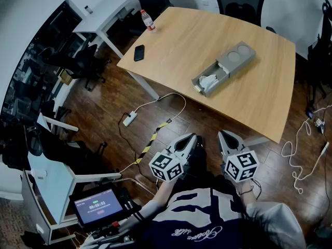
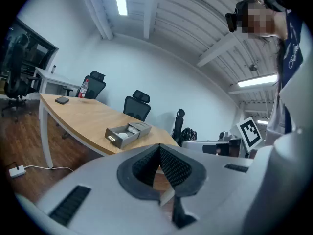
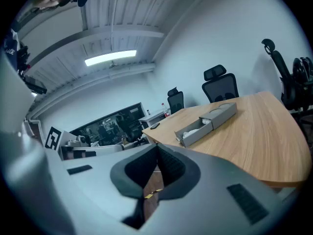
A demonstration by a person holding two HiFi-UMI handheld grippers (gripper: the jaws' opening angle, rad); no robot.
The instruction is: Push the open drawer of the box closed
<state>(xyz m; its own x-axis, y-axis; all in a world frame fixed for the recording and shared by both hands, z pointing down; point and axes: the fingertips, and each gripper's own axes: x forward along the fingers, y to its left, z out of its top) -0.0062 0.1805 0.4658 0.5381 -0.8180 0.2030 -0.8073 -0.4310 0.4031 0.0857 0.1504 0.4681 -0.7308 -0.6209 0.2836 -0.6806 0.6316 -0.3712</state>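
we log the wooden table (image 1: pixel 249 97) ahead. the grey box (image 1: pixel 236 57) lies on its right half, with the drawer (image 1: pixel 210 81) pulled out toward the near left, facing our approach. left gripper (image 1: pixel 193 138) and right gripper (image 1: pixel 223 135) hang near us, well apart from it, jaws together and empty, which in our judgement suits pushing.

Head overhead, gripper views low, share distant box (image 1: pixel 233 58).

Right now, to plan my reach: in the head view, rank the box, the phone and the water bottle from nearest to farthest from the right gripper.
1. Box, straight ahead of the right gripper, drawer open.
2. Phone, ahead-left, near the table edge.
3. Water bottle, far left corner.
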